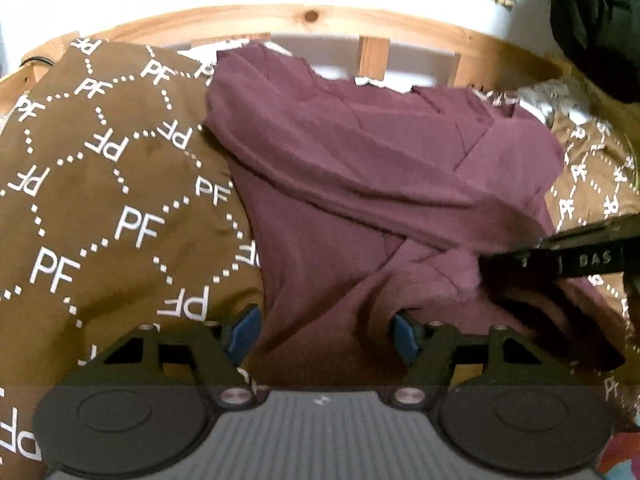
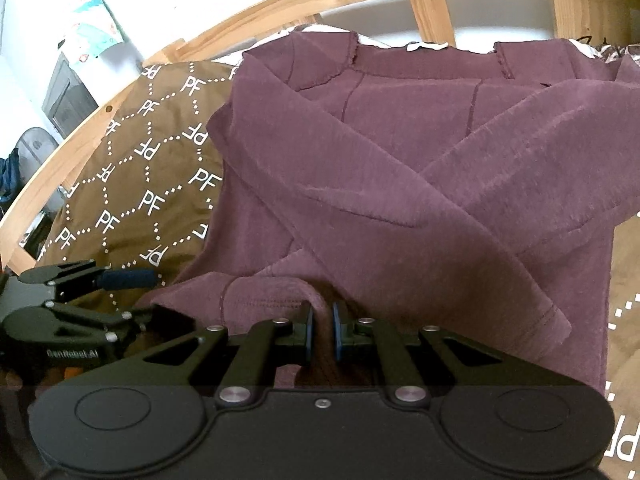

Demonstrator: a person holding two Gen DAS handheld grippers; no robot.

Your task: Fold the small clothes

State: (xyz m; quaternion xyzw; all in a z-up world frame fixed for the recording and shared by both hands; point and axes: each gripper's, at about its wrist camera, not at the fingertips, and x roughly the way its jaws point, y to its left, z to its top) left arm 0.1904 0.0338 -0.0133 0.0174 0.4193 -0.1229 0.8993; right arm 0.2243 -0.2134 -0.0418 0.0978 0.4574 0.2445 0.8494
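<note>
We see a maroon top [image 2: 392, 152] spread on a brown cover [image 2: 132, 184] over a bed with a pine rail [image 2: 280, 12], its two long sleeves folded across the chest so they cross, neckline towards the rail, hem nearest us and bunched into a raised fold. The cover repeats white "PF" letters joined by dotted lines, and the left tool's body reads "GenRobot.AI" in the right view. Our left tool [image 1: 326, 332] stands wide with hem cloth between its blue pads, while our right tool [image 2: 321, 330] is narrowed, pinching that raised hem fold.
</note>
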